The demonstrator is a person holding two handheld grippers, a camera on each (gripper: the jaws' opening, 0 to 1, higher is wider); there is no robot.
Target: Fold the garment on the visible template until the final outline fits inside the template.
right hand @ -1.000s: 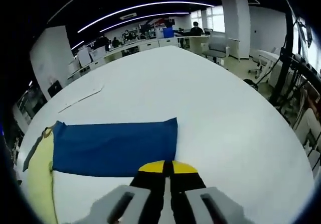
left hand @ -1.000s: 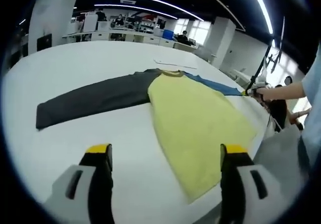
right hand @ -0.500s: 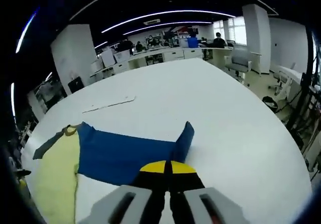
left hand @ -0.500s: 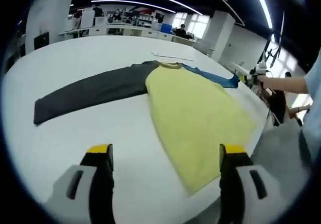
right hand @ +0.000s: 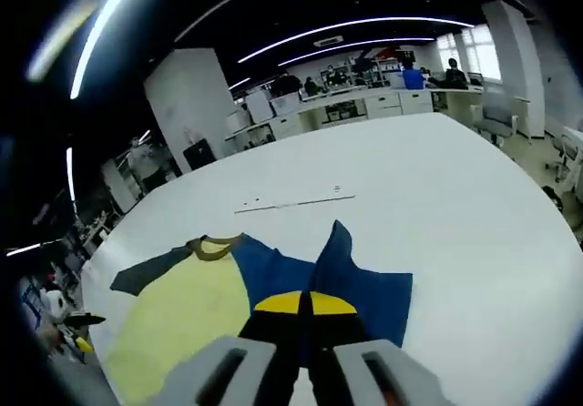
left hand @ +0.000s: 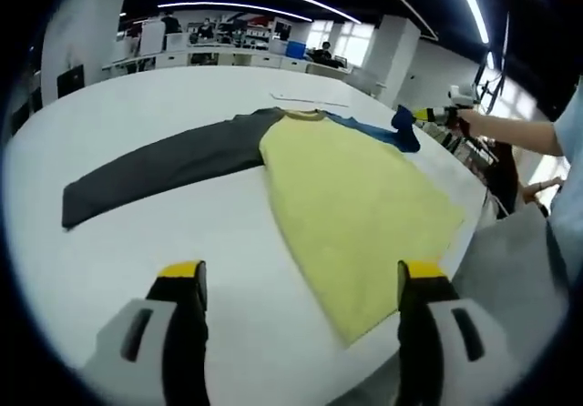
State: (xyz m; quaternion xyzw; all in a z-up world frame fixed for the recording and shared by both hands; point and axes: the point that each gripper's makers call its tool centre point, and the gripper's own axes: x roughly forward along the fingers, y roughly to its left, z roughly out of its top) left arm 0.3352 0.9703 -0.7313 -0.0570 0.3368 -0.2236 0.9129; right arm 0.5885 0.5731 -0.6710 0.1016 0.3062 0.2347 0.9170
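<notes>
left gripper: grey, black jaws, yellow tips | right gripper: same | light-blue sleeve

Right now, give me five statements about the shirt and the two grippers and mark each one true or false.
1. The right gripper is shut on the blue sleeve. True.
2. The left gripper holds the grey sleeve. False: it is open, with nothing between its jaws, and the sleeve lies flat on the white table.
3. The blue sleeve lies flat. False: its end is lifted off the table.
4. The shirt's yellow body is spread flat on the table. True.
5. The shirt's collar is red. False: it is olive-yellow.
</notes>
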